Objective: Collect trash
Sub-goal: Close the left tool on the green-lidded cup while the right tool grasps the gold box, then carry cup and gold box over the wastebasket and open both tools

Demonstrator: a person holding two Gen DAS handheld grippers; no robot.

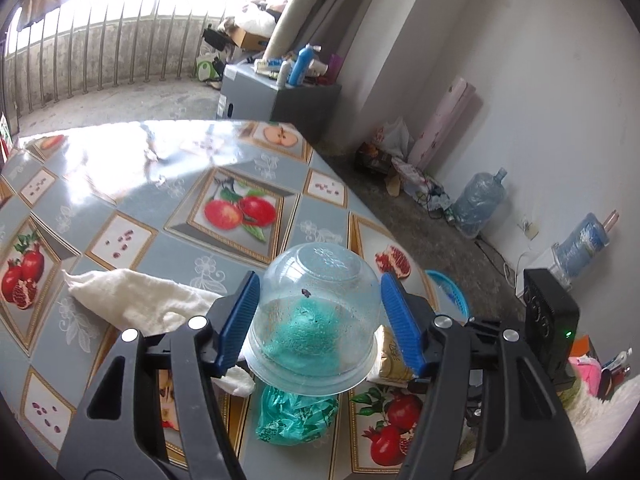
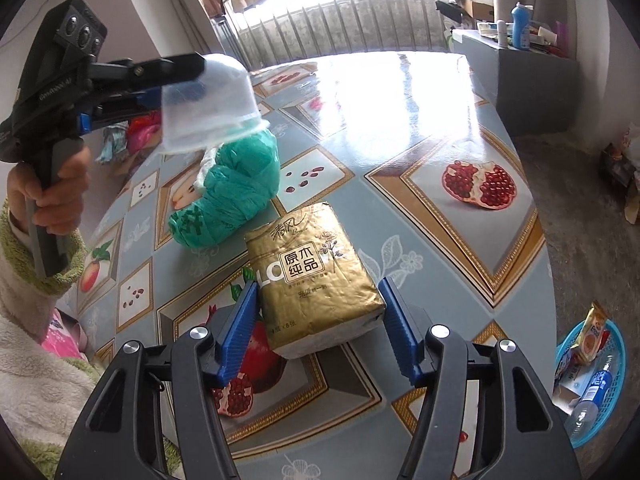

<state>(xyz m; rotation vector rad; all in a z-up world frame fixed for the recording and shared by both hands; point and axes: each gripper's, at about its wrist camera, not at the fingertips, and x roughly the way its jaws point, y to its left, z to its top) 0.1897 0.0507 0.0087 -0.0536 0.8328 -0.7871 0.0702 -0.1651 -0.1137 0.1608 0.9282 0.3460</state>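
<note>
My left gripper (image 1: 319, 284) is shut on a clear plastic bowl (image 1: 320, 304) turned upside down, its blue pads pressed on both sides. The right wrist view shows that bowl (image 2: 212, 100) held in the air above a knotted green plastic bag (image 2: 232, 192) on the table. My right gripper (image 2: 318, 292) is shut on a gold tissue pack (image 2: 316, 276), one pad against each long side. Whether the pack is off the tablecloth I cannot tell. The green bag (image 1: 294, 416) shows below and through the bowl.
A white cloth (image 1: 136, 300) lies on the fruit-print table (image 2: 420, 120) left of the bowl. A blue basket (image 2: 592, 384) with a bottle and wrappers stands on the floor off the table's right edge. A person's hand (image 2: 52, 196) in a fleece sleeve holds the left gripper.
</note>
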